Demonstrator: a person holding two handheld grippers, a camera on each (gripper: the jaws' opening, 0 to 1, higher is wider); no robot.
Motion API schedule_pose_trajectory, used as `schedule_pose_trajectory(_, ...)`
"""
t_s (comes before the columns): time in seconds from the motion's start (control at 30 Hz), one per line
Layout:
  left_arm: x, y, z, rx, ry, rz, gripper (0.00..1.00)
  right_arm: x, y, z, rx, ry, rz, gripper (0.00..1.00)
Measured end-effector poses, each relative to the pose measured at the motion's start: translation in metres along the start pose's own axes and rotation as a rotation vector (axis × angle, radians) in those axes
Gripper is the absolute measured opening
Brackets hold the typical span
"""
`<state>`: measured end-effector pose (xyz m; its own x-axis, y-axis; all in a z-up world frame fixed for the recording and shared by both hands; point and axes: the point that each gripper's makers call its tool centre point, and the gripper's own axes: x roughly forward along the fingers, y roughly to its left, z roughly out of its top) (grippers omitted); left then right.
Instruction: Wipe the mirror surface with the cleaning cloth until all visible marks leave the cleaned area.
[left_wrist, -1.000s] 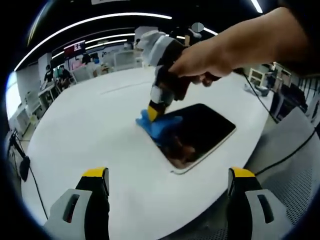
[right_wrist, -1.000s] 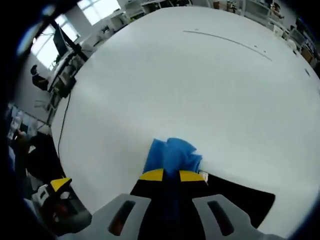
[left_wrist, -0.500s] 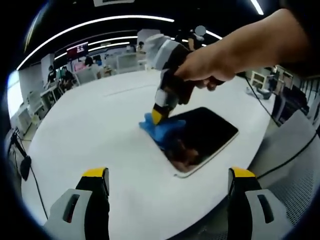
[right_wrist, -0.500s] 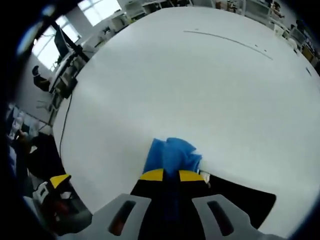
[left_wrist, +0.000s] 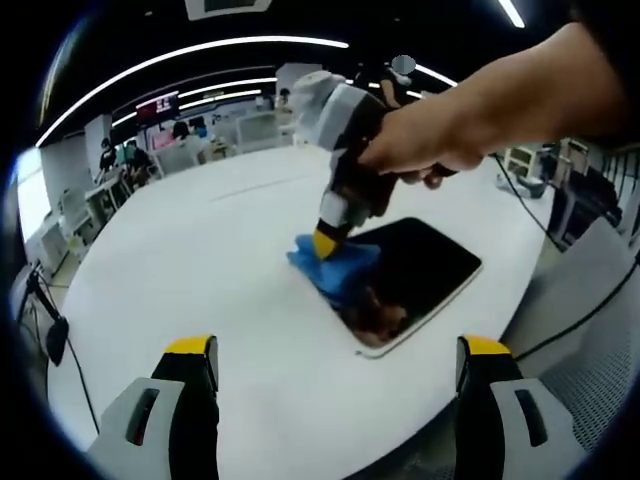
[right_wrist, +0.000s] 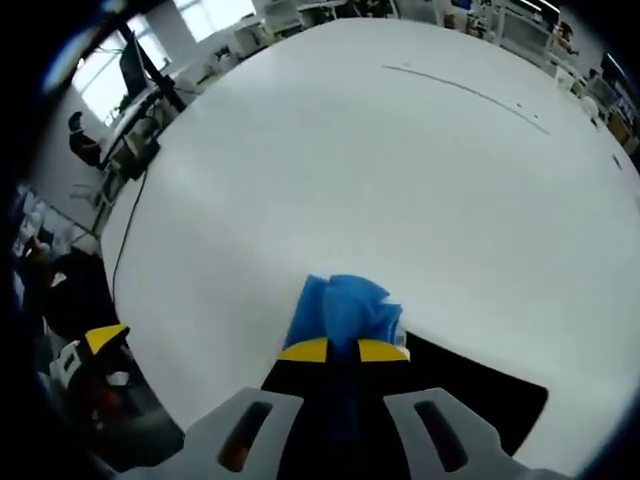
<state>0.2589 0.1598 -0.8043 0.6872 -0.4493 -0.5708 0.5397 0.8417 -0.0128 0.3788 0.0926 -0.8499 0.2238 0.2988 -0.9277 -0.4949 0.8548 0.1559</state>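
Table (left_wrist: 200, 260) — white and broad — carries the dark mirror (left_wrist: 420, 275) near its edge. My right tool (right_wrist: 343, 349) is clamped on the blue cleaning cloth (right_wrist: 345, 310), pressing it at the mirror's corner; my left tool (left_wrist: 335, 345) hangs apart, jaws wide.

Bright, even overhead light from long ceiling strips (left_wrist: 190, 45) above the white table (left_wrist: 200, 260), whose top is nearly washed out in the right gripper view. Soft shadows only; the mirror (left_wrist: 415, 270) reads dark. Strong fisheye bending and blur toward the table's far edges, background soft.
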Motion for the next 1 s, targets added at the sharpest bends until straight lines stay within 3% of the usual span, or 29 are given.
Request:
schedule_pose_trajectory(0.4, -0.002, 0.003, 0.005, 0.022, -0.022, 0.019, 0.99, 0.005, 0.006, -0.007, -0.012, -0.001, 0.017, 0.03)
schedule_pose_trajectory(0.5, -0.003, 0.005, 0.006, -0.007, -0.032, 0.024, 1.0, 0.002, 0.01, -0.012, -0.036, -0.005, 0.014, 0.03)
schedule_pose_trajectory(1.0, -0.002, 0.005, 0.005, 0.012, -0.027, 0.027, 1.0, -0.008, 0.027, -0.033, -0.043, 0.022, 0.046, 0.03)
